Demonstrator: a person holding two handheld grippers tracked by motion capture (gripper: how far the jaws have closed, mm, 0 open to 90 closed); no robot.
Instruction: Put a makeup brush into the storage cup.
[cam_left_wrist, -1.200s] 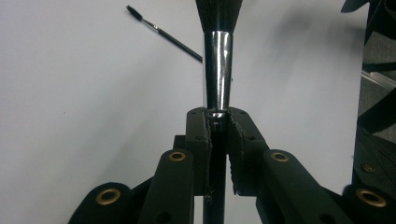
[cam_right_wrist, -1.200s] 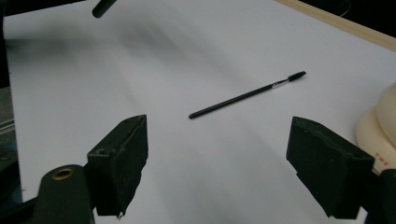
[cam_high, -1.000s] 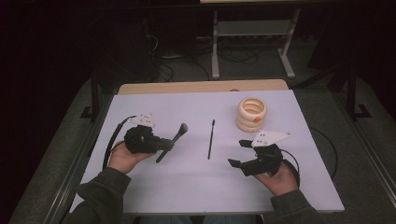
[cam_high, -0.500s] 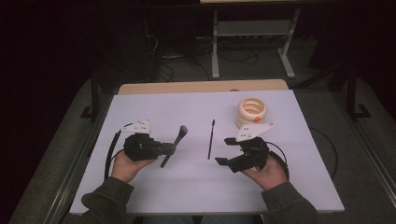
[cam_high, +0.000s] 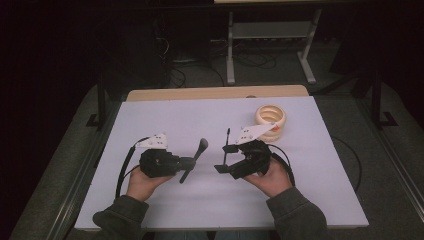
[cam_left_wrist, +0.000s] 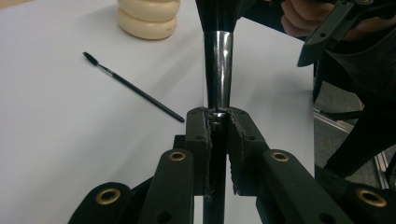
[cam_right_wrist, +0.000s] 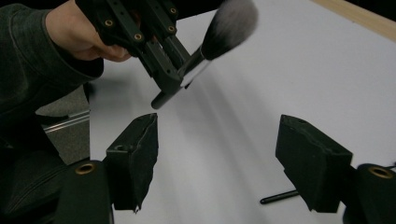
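Observation:
My left gripper (cam_high: 188, 163) is shut on the handle of a big powder brush (cam_high: 201, 145) whose dark head points up and right. In the left gripper view the jaws pinch just below the silver ferrule (cam_left_wrist: 218, 65). My right gripper (cam_high: 224, 158) is open with nothing between its jaws, facing the left gripper across a small gap. A thin black brush (cam_high: 228, 135) lies on the white table just behind it, partly hidden. In the right gripper view the powder brush head (cam_right_wrist: 229, 27) is ahead, and the thin brush's end (cam_right_wrist: 279, 197) pokes out beside the right jaw.
A cream stack of rings (cam_high: 270, 119) stands at the back right of the white table top (cam_high: 165, 120), and also top left in the left gripper view (cam_left_wrist: 148, 17). Cables trail from both grippers. Dark floor and a metal stand (cam_high: 270, 35) lie beyond the far edge.
My right gripper has moved left and slightly forward, over the thin brush's near end and close to the left gripper. The left gripper has shifted slightly nearer the person, still holding the powder brush.

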